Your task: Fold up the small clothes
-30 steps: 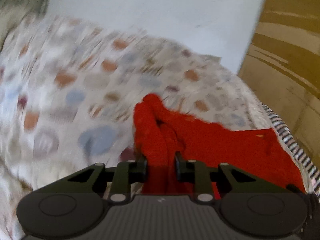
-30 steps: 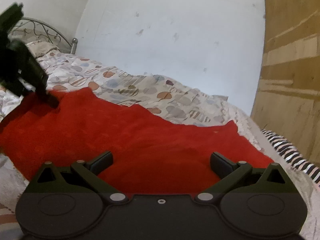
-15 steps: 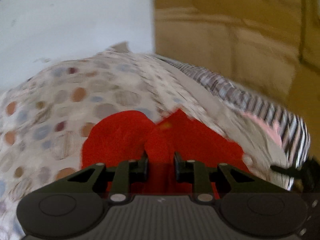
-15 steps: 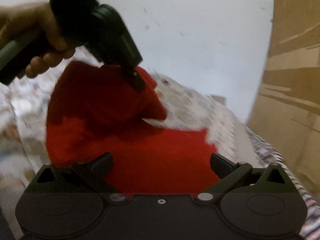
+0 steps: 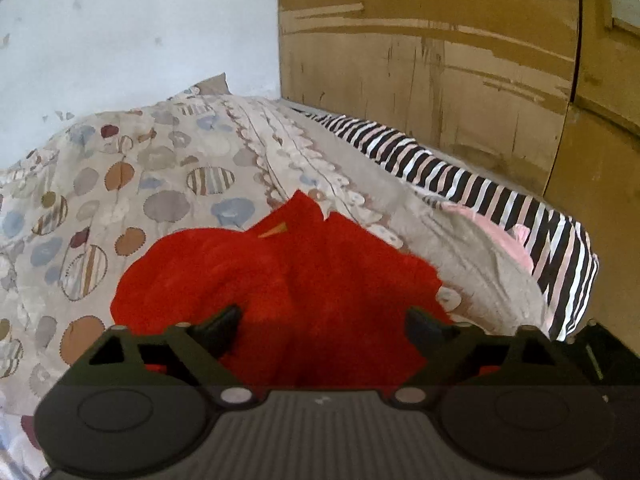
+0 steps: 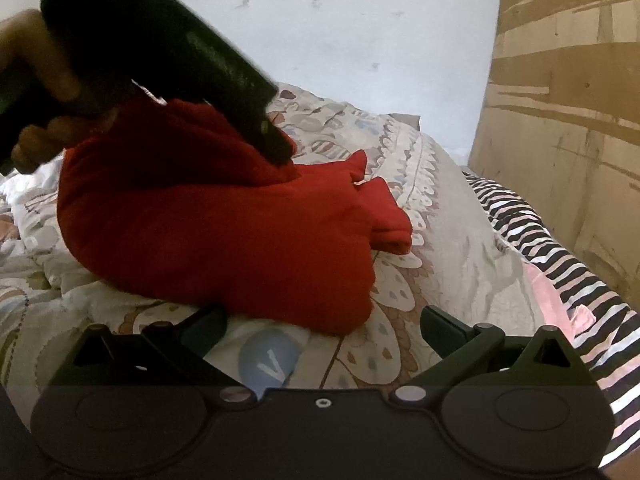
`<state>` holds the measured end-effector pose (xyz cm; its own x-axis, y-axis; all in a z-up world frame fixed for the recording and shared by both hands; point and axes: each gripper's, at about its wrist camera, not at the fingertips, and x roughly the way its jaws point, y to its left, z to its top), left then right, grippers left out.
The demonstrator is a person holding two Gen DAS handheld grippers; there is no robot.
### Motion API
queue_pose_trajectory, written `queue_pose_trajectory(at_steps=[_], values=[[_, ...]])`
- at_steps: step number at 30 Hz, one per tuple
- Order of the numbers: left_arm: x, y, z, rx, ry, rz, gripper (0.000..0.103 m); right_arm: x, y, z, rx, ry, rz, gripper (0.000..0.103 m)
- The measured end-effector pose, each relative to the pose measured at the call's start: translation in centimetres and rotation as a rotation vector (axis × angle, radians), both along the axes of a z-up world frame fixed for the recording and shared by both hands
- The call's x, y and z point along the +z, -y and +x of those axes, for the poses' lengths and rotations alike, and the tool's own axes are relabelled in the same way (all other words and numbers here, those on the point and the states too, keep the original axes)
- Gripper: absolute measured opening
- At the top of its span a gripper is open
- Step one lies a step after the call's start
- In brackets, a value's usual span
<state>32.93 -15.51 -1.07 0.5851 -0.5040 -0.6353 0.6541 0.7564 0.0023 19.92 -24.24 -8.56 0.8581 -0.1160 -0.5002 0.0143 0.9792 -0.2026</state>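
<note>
Cloth: red garment (image 5: 288, 280) folded over on the bedspread (image 5: 120, 184).
Left claw (image 5: 320, 324): my jaws are opening, cloth between them unpinched.
Right claw (image 6: 324, 326): spread, empty.
Tip: I lift clear, then flatten the near edge.

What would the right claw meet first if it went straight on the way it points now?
Probably the patterned bedspread just ahead, since the right claw tilts downward with jaws wide and nothing between them. The folded red garment lies slightly beyond; depth is hard to judge.

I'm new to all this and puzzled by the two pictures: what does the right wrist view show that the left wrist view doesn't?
Only the right wrist view: a hand gripping the left tongs over the red garment.
Only the left wrist view: those tongs' own fingers, opening, pads off the cloth.
Both: the patterned bedsheet, striped cloth and wooden board.
</note>
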Motion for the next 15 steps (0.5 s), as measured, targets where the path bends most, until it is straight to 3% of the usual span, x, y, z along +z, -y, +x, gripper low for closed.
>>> queue_pose_trajectory(at_steps=[2,8,12,15], values=[[0.8,-0.1,-0.7,-0.01,0.017,0.0,0.102,-0.1,0.2,0.1,-0.002,-0.001,0.006,0.103],[2.9,0.2,-5.1,-0.087,0.139,0.016,0.102,-0.2,0.8,0.2,-0.014,-0.005,0.045,0.103],[4.3,-2.0,-7.4,-0.004,0.24,-0.017,0.102,-0.2,0.8,0.1,-0.019,0.0,0.037,0.103],[4.8,-4.4,-7.8,0.092,0.264,-0.037,0.103,0.3,1.2,-0.6,-0.033,0.024,0.043,0.103]])
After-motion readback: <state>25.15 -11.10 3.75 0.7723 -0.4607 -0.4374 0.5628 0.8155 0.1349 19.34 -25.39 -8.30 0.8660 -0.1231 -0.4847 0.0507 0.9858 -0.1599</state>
